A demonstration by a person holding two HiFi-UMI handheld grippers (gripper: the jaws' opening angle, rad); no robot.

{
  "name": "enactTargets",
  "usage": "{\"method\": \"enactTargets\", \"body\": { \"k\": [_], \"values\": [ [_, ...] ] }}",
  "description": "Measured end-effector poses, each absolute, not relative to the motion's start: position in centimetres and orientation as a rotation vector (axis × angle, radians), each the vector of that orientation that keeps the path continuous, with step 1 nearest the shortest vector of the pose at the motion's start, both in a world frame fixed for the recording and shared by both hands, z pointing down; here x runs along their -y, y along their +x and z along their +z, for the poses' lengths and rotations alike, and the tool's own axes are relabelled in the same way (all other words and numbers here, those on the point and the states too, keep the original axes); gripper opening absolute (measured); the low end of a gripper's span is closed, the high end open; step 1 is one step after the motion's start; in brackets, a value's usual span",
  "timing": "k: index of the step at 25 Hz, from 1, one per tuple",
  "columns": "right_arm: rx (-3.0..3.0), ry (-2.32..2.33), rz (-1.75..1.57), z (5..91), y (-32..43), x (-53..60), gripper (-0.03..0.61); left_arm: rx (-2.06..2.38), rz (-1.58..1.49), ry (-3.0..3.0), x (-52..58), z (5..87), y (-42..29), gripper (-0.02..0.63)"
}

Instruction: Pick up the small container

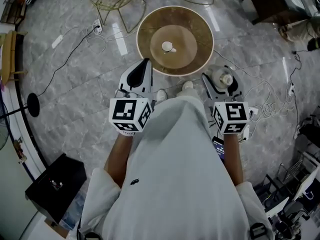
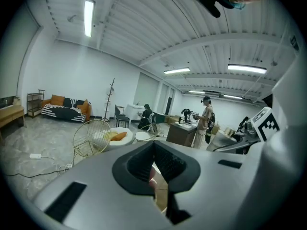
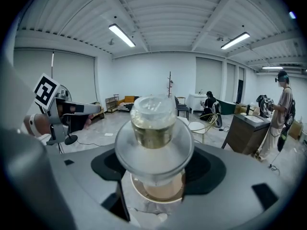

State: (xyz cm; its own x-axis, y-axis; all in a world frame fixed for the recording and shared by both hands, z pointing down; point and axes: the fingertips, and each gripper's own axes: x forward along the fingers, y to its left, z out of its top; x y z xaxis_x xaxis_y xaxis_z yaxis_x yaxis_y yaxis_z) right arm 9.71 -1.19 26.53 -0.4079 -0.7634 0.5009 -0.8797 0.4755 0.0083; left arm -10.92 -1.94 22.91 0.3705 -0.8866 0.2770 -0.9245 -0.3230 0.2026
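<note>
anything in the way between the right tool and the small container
Nothing visible stands between them. The small container is already between the jaws of the right tool, which clamp on it, and it hangs over the floor just beside the round table.
</note>
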Motion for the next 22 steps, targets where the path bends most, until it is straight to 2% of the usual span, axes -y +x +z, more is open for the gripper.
{"method": "enactTargets", "body": {
  "k": [22],
  "values": [
    [2.334, 1.384, 0.378, 23.5, 8.6, 0.8, 0.334, 1.566, 0.191, 2.356, 1.3, 22.3, -11.6, 0.018]
  ]
}}
